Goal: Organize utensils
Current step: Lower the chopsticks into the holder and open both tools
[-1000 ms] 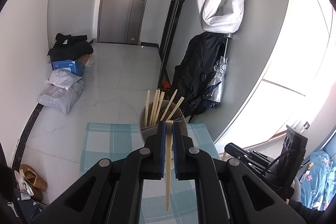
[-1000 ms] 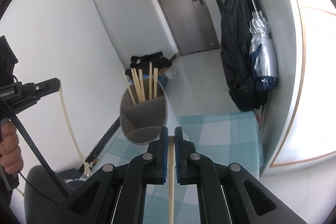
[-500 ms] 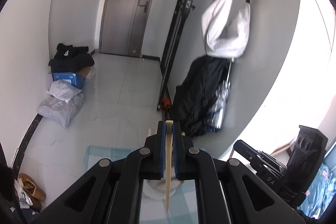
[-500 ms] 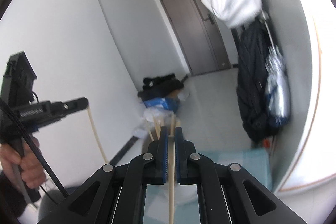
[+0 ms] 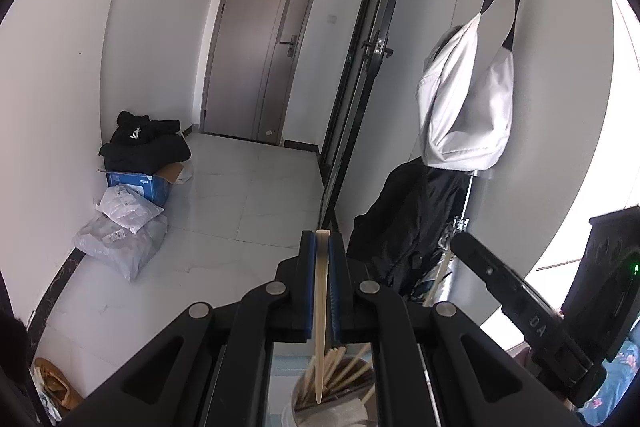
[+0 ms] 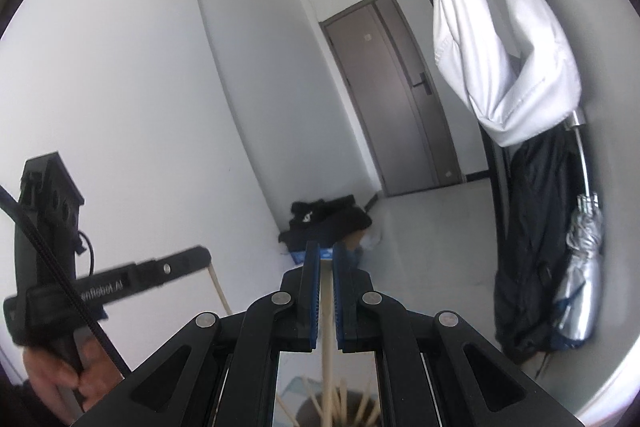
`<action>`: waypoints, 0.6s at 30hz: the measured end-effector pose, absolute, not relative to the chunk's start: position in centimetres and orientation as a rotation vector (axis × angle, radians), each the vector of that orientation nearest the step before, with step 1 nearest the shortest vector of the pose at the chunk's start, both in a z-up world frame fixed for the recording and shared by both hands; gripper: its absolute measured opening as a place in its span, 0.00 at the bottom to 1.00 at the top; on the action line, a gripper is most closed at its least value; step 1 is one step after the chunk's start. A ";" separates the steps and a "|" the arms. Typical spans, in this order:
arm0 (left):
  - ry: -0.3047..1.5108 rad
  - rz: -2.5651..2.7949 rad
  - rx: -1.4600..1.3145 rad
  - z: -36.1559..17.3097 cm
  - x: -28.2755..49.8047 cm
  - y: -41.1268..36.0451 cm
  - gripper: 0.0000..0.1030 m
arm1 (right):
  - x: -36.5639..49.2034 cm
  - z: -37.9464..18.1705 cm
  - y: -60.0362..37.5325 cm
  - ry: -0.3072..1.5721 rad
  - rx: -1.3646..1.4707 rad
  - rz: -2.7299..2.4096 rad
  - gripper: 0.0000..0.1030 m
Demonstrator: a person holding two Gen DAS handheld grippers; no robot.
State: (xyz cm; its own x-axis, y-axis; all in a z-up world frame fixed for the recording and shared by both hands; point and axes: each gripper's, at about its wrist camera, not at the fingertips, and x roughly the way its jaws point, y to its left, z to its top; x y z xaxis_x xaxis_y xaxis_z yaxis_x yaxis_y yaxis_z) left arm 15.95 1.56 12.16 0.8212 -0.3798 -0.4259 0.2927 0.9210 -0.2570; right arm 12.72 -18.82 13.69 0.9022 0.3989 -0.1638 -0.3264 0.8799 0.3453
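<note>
My left gripper (image 5: 322, 239) is shut on a pale wooden chopstick (image 5: 320, 315) that hangs down with its tip inside the grey utensil cup (image 5: 320, 411), which holds several chopsticks. My right gripper (image 6: 326, 255) is shut on another chopstick (image 6: 328, 359), which hangs down over the same cup (image 6: 340, 411). The right gripper's arm (image 5: 512, 307) shows at the right of the left wrist view, the left gripper's arm (image 6: 120, 283) at the left of the right wrist view. Both grippers are high above the cup and tilted up.
A blue checked cloth (image 5: 280, 421) lies under the cup. Beyond are a tiled floor, a grey door (image 5: 260, 43), bags and a box (image 5: 136, 183) on the floor, and a white bag (image 5: 464, 99), dark coat and folded umbrella (image 6: 580, 267) hanging at the right.
Both grippers have risen and come in over the cup, each holding its chopstick. The cup has slid from mid-frame to the bottom edge, and the chopstick tips now point into it.
</note>
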 end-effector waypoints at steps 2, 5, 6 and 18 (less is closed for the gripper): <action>0.495 -0.366 -0.182 11.6 16.5 1.6 0.03 | 13.9 13.4 -18.3 0.228 0.317 0.377 0.05; 0.510 -0.384 -0.193 10.7 17.2 1.8 0.03 | 14.8 12.7 -17.7 0.216 0.305 0.359 0.05; 0.513 -0.383 -0.189 10.3 17.4 1.8 0.03 | 14.9 12.6 -17.6 0.212 0.302 0.356 0.05; 0.519 -0.405 -0.153 8.3 17.4 1.1 0.03 | 14.4 9.7 -16.0 0.198 0.215 0.352 0.05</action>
State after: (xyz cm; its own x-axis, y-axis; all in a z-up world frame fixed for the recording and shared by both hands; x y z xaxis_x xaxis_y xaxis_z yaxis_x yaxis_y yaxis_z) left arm 17.37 1.05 8.29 0.7915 -0.4127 -0.4509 0.3364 0.9100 -0.2423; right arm 14.41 -15.97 9.66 0.9200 0.3605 -0.1537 -0.3186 0.9165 0.2420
